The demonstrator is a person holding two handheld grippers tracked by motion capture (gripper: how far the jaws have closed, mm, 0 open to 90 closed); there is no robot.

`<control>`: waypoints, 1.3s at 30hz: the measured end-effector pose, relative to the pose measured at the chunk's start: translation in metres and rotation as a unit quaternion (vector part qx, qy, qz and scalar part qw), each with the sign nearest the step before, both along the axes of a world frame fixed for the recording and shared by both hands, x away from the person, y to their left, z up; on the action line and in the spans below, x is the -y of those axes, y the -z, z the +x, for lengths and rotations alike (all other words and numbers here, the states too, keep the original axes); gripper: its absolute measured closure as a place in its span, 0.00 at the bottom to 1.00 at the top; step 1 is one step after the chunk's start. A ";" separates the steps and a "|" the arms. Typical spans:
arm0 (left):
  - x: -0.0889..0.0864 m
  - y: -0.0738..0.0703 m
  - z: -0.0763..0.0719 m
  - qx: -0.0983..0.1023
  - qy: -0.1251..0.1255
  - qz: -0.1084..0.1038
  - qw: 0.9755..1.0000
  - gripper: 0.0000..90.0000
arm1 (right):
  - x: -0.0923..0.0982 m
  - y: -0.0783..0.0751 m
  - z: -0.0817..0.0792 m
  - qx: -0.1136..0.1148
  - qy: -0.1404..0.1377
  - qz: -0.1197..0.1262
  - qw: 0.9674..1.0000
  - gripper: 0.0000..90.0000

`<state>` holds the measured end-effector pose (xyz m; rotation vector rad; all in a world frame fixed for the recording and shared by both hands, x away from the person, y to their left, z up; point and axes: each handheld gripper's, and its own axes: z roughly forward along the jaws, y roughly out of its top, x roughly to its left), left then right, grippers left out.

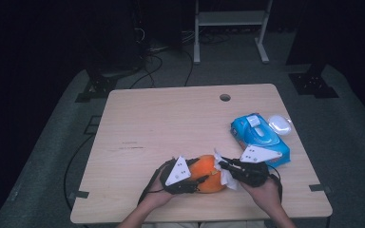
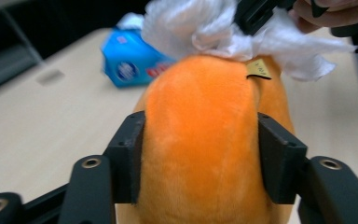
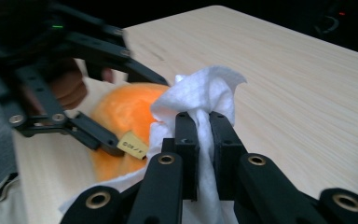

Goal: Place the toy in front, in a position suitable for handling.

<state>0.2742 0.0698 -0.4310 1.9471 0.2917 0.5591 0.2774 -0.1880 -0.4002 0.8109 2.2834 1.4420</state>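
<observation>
An orange plush toy (image 1: 208, 176) lies near the table's front edge, and my left gripper (image 1: 200, 183) is shut on it. In the left gripper view both jaws press into the sides of the plush toy (image 2: 205, 140). My right gripper (image 1: 221, 164) is shut on a crumpled white wipe (image 1: 228, 179) that rests against the toy's right end. In the right gripper view the wipe (image 3: 200, 93) bunches out between my closed right gripper (image 3: 204, 126), touching the plush toy (image 3: 121, 112) beside a small yellow tag (image 3: 133, 144).
A blue pack of wipes (image 1: 259, 137) lies at the right of the wooden table (image 1: 171, 118), with a small white lid (image 1: 279, 124) beside it. A round hole (image 1: 225, 97) sits near the table's far edge. A white frame stands on the floor beyond.
</observation>
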 end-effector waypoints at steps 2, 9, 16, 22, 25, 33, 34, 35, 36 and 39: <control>-0.001 -0.001 0.000 0.008 -0.010 -0.002 1.000 0.49 | 0.004 0.000 0.001 -0.004 0.010 0.005 1.000 0.92; -0.008 0.002 0.007 -0.028 -0.009 -0.011 1.000 0.44 | -0.004 0.006 0.003 -0.017 -0.002 0.009 1.000 0.92; -0.012 0.005 0.004 -0.042 0.010 -0.002 0.999 0.41 | 0.015 0.020 0.015 -0.058 0.029 0.018 0.998 0.92; -0.009 0.006 0.003 -0.046 0.009 -0.004 0.999 0.40 | 0.000 0.005 0.004 -0.033 -0.010 0.042 0.999 0.92; -0.009 0.006 0.003 -0.045 0.009 -0.001 0.999 0.40 | -0.005 0.006 0.001 -0.024 -0.016 0.025 0.999 0.92; -0.009 0.006 0.003 -0.047 0.008 -0.001 0.999 0.40 | 0.014 0.020 0.015 -0.062 0.022 0.026 0.998 0.92; -0.009 0.006 0.003 -0.048 0.008 -0.003 0.999 0.40 | 0.012 0.018 0.014 -0.058 0.020 0.027 0.998 0.92; -0.009 0.006 0.003 -0.049 0.009 -0.003 0.999 0.40 | 0.009 0.015 0.012 -0.051 0.015 0.029 0.998 0.92; -0.009 0.006 0.003 -0.050 0.010 -0.004 0.999 0.40 | 0.006 0.012 0.010 -0.048 0.008 0.037 0.998 0.92; -0.008 0.006 0.003 -0.052 0.011 -0.005 0.999 0.39 | -0.004 0.004 0.005 -0.034 -0.009 0.038 0.999 0.92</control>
